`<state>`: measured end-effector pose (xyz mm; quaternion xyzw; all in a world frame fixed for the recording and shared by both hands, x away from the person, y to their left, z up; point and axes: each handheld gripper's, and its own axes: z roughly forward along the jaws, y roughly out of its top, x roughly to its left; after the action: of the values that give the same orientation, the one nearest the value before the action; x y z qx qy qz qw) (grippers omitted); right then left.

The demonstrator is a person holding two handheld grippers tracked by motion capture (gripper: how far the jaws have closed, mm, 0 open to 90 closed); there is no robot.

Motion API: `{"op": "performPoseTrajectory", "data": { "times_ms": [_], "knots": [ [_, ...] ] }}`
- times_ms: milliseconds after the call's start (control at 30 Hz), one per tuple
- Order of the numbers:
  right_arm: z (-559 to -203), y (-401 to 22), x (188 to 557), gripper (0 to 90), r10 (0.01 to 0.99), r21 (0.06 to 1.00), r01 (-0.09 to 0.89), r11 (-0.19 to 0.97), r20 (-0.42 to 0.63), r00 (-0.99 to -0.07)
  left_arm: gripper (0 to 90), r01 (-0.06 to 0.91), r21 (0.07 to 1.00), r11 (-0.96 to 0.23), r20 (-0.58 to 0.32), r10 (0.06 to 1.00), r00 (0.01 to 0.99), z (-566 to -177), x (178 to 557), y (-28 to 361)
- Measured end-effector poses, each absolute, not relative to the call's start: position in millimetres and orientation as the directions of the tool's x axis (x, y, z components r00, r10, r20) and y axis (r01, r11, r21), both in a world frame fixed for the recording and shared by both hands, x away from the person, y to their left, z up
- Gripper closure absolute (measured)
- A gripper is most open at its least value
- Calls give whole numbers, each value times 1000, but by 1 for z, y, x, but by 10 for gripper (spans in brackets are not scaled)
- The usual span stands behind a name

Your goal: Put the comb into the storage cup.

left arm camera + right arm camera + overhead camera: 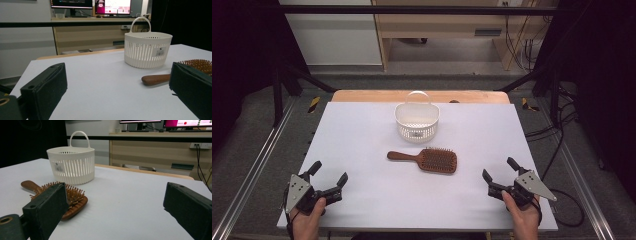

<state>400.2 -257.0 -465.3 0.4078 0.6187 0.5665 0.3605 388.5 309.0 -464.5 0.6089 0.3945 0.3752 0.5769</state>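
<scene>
Both the left gripper (328, 179) and the right gripper (498, 175) stand with jaws wide and empty at the counter's (362, 130) near corners. The hairbrush (424, 159) lies mid-counter, long axis crosswise (handle left, bristles up): about one o'clock from the left jaws, ten o'clock from the right. Its head sits nearer the right gripper; the basket (417, 121) is at twelve o'clock beyond.

Wooden hairbrush (428, 159) flat, bristles up, near white basket (417, 121)

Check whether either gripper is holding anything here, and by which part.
Nothing is held. The left gripper and right gripper both stand open near the table's front corners, apart from the brown wooden paddle hairbrush and the white slotted plastic basket.
</scene>
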Motion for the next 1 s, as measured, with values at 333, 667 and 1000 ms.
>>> {"op": "performPoseTrajectory", "data": {
  "times_ms": [333,667,1000],
  "knots": [
    [-466,-255,402,53,917,993,114,12,34,-398,16,44,999,-20,0,912,410,-464,388,309],
    [-463,-252,400,244,907,992,126,27,29,-421,16,44,999,-22,2,912,410,-464,388,309],
    [-459,-250,394,653,901,991,102,82,-30,-432,17,45,999,-28,7,912,411,-464,388,308]
  ]
}}
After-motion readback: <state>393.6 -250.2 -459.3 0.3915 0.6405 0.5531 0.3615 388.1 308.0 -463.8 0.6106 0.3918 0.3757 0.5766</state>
